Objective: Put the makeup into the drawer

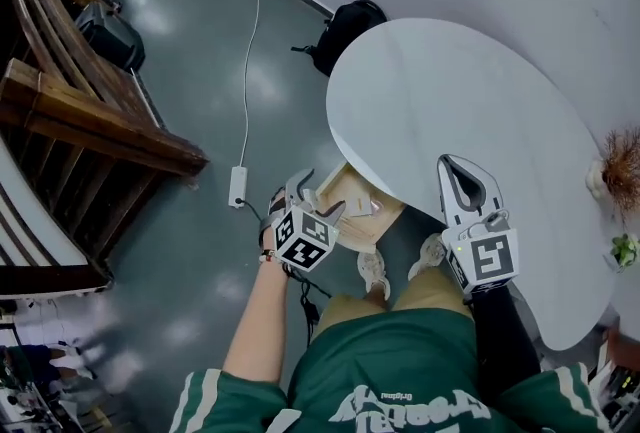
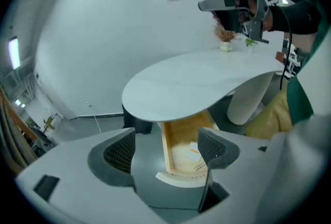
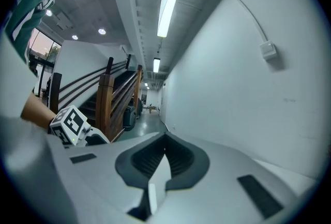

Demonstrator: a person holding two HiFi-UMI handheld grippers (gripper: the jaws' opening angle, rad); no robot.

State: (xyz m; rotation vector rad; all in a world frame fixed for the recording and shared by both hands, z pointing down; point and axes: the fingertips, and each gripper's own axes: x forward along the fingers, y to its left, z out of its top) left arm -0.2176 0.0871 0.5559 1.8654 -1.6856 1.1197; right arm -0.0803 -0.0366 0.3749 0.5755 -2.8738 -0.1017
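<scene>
A light wooden drawer (image 1: 352, 189) stands pulled out from under the white round table (image 1: 450, 101). In the left gripper view the drawer (image 2: 173, 137) holds a small pale makeup item (image 2: 192, 152) with an orange mark, and something thin lies beside it. My left gripper (image 1: 318, 198) hovers just in front of the drawer, open and empty (image 2: 166, 149). Over the table's near edge, my right gripper (image 1: 462, 171) is shut with nothing in it. In its own view it (image 3: 165, 150) points up at a white wall.
A dried plant (image 1: 622, 166) and a small green plant (image 1: 624, 249) sit at the table's right edge. A black backpack (image 1: 345, 26) and a power strip (image 1: 238, 186) lie on the grey floor. Wooden stairs (image 1: 70, 101) rise at left. The table pedestal (image 2: 248, 99) is beside the drawer.
</scene>
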